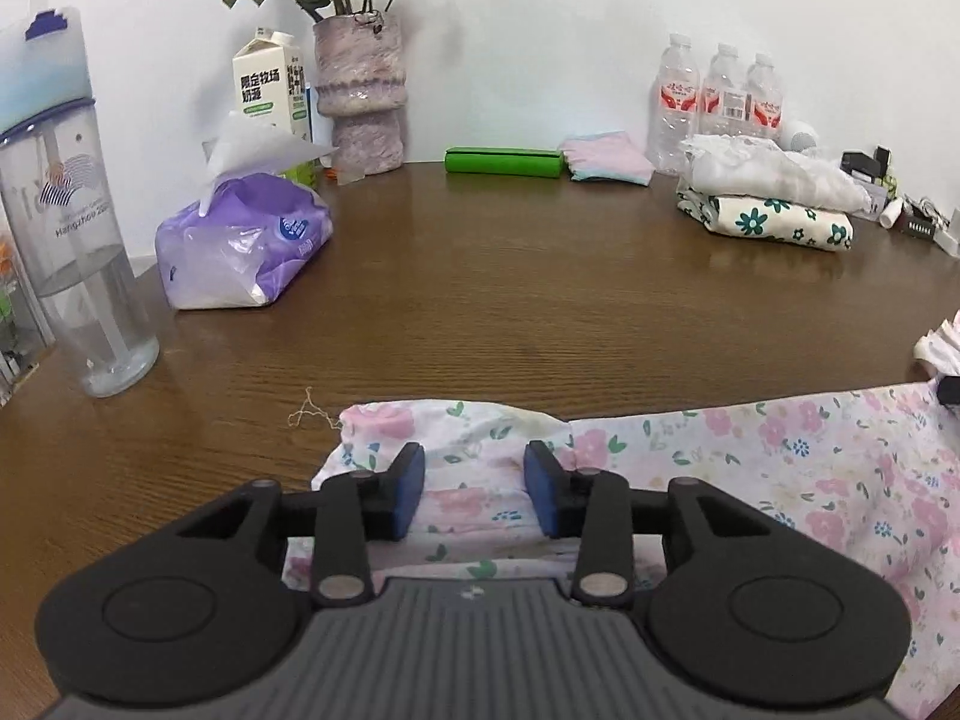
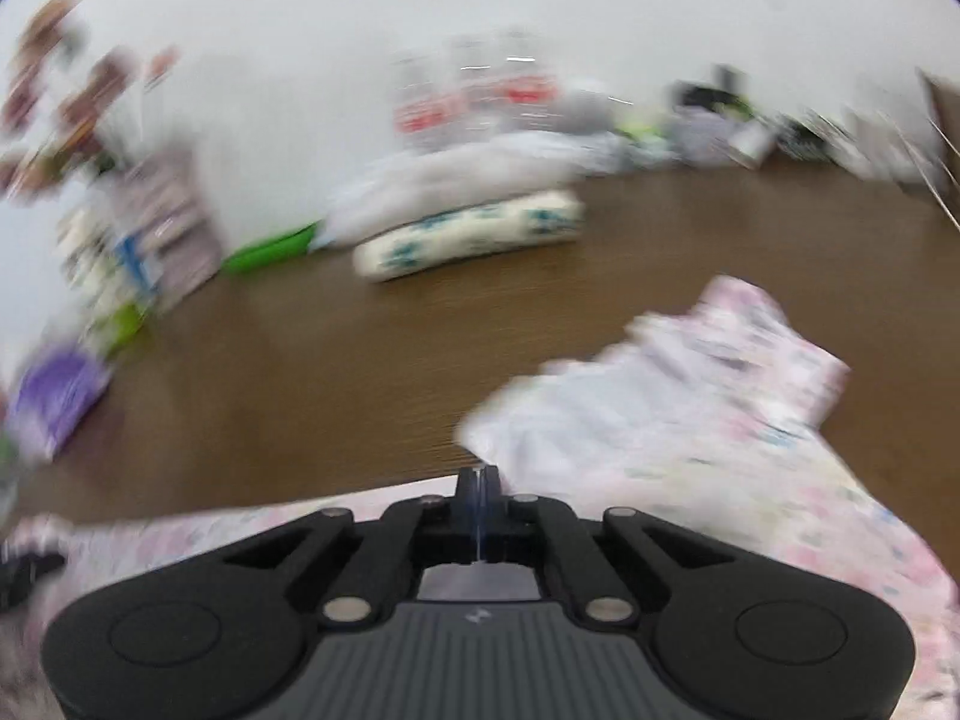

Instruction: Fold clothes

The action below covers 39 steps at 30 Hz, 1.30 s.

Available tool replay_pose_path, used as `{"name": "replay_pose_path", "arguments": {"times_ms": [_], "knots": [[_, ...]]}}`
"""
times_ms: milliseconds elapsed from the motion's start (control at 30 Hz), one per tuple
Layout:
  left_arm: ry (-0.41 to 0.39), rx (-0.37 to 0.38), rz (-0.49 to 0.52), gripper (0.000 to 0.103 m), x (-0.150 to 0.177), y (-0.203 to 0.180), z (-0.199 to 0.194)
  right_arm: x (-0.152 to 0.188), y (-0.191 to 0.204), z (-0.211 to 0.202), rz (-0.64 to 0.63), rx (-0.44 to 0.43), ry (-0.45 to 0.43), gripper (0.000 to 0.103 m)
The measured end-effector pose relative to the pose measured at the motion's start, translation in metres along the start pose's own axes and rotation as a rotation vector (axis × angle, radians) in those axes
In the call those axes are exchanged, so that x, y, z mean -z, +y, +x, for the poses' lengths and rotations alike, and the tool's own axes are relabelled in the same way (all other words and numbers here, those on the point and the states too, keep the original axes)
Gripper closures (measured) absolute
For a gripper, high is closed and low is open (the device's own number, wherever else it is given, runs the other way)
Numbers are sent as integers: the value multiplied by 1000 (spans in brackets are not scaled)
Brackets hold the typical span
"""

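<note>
The left tool [image 1: 474,492] hung open over the floral garment [image 1: 750,480] spread on the worktop [image 1: 480,300]; the right tool [image 2: 478,501], pads together, seemingly pinched its edge. Pulling one-handed risked dragging the cloth askew.

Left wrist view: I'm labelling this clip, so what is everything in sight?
Floral garment: one, pink on white, near edge.
Folded clothes: two stacked, white over teal-flowered, back right.
Water bottles: three, clear, back right.
Folded cloth: one, pink and blue, back.
Green case: one, back centre.
Vase: one, pinkish, dried flowers.
Milk carton: one, white.
Tissue pack: one, purple, left.
Tumbler: one, clear, far left.
Table: brown wood.
Left gripper: open over garment.
Right gripper: fingers shut.
</note>
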<state>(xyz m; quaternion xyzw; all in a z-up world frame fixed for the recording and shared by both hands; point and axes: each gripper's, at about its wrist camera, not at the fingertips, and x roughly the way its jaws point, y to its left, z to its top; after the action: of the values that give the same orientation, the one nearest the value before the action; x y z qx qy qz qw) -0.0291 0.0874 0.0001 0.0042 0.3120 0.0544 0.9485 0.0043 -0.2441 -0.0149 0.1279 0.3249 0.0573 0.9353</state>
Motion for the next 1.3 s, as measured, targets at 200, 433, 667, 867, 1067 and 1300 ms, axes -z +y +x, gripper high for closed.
{"name": "replay_pose_path", "arguments": {"times_ms": [200, 433, 667, 867, 1067, 1300], "knots": [[-11, 9, -1, 61, -7, 6, -33, 12, 43, -39, -170, -178, 7, 92], [3, 44, 142, 64, 25, -30, -43, 57, 109, -39, -498, -278, 92, 95], [-51, 35, 143, 47, 37, -31, -46, 59, 55, -66, -376, -195, 68, 80], [-59, 24, 162, 46, 37, -32, -45, 75, 59, -78, -395, -204, 42, 81], [-52, 13, 146, 35, 35, -28, -43, 71, -10, -140, -342, 70, -104, 70], [-99, 66, 111, 35, 21, -36, -80, 66, -120, -189, -188, 190, -29, 59]]}}
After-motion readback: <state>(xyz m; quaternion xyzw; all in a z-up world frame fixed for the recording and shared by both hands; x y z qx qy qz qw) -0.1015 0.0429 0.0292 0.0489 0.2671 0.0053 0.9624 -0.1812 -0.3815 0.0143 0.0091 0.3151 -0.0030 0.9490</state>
